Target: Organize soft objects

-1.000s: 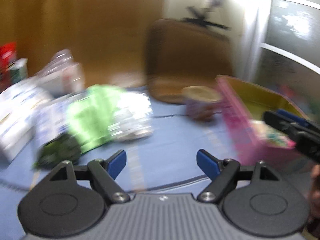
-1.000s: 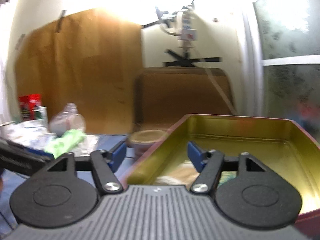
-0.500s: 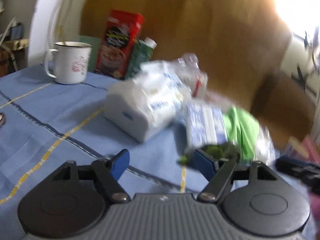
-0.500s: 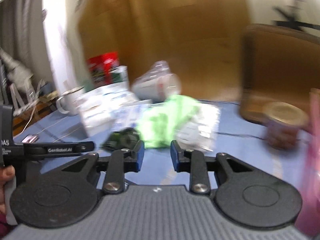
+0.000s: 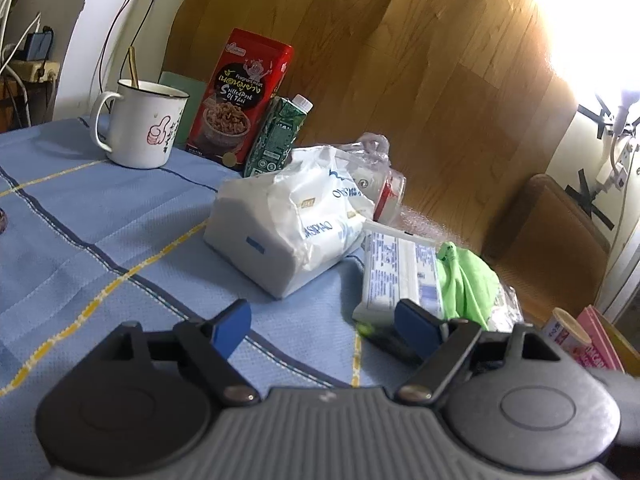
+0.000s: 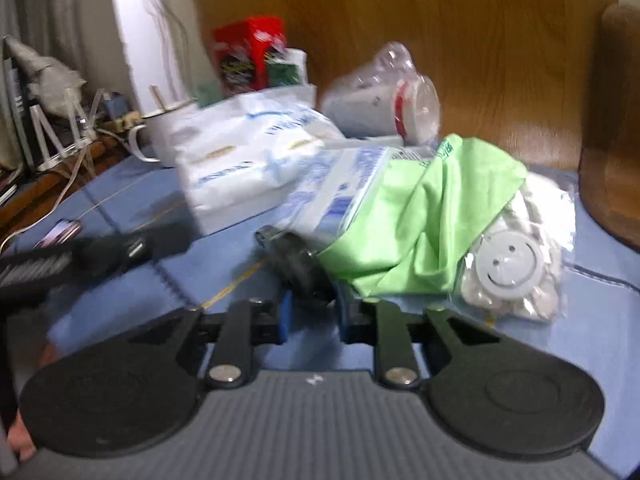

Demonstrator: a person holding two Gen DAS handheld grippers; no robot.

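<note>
Blue checked tablecloth (image 5: 100, 216) under a heap of soft goods near the far edge, wood panelling behind.
Right gripper (image 6: 312, 316) has just been narrowing, its jaws around a dark bundle (image 6: 298, 264) beside the green cloth (image 6: 432, 216); blur hides whether the pads press it; left gripper (image 5: 320, 322) has just been widening, jaws apart over bare cloth, nothing between; white tissue pack (image 5: 288, 220) lies just beyond it, towards the far edge.

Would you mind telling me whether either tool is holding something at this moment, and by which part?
The right tool has been closing around the near end of a dark bundle; whether it grips is unclear. The left tool holds nothing.
</note>
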